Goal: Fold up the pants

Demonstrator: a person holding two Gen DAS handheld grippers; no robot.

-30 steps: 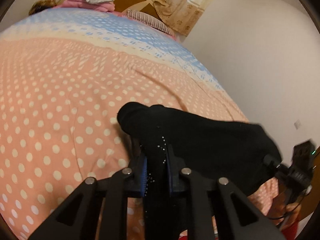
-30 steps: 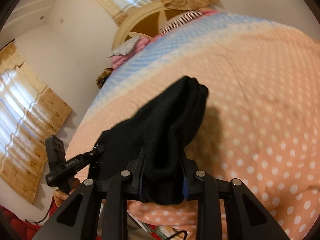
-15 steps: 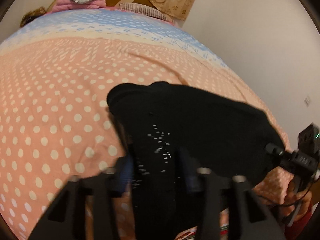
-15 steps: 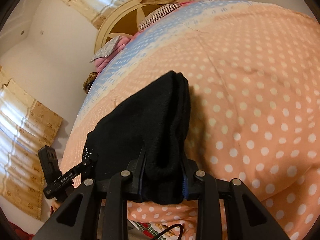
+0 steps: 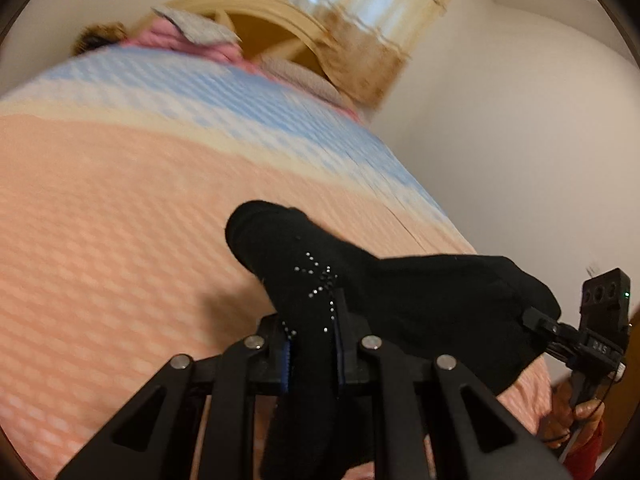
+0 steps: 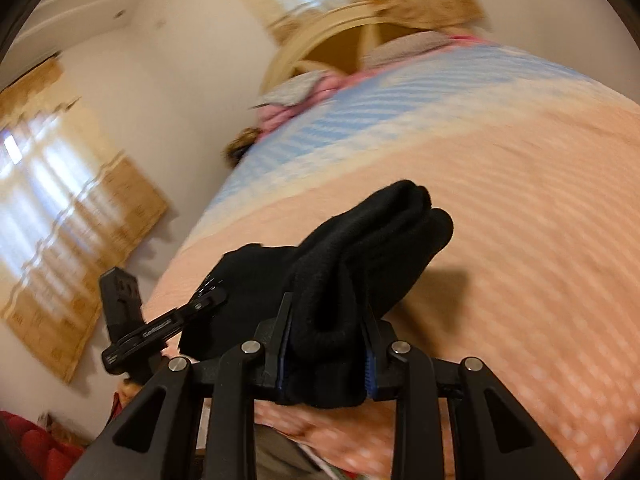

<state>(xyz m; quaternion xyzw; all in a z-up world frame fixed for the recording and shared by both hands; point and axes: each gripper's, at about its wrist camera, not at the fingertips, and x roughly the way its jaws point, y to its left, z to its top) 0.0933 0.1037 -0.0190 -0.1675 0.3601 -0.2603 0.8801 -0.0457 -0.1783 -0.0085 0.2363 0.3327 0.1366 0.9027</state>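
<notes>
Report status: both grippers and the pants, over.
Left gripper shut on black pants. Right gripper shut on them too. Pants lifted over bedspread. Nothing in the way.

A broad stretch of the peach polka-dotted bedspread (image 5: 120,216) is lying open ahead of the black bunched fabric pants (image 5: 400,296). Pink folded blankets (image 5: 188,42) and the cream arched wooden headboard (image 6: 340,36) are closing off the far end.

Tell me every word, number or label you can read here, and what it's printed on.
"245" or similar: small digits on the right gripper body, blurred, uncertain.
White lettering on the left gripper side bar: too small and blurred to read.
Black pants, bedspread, curtains: no text.
</notes>
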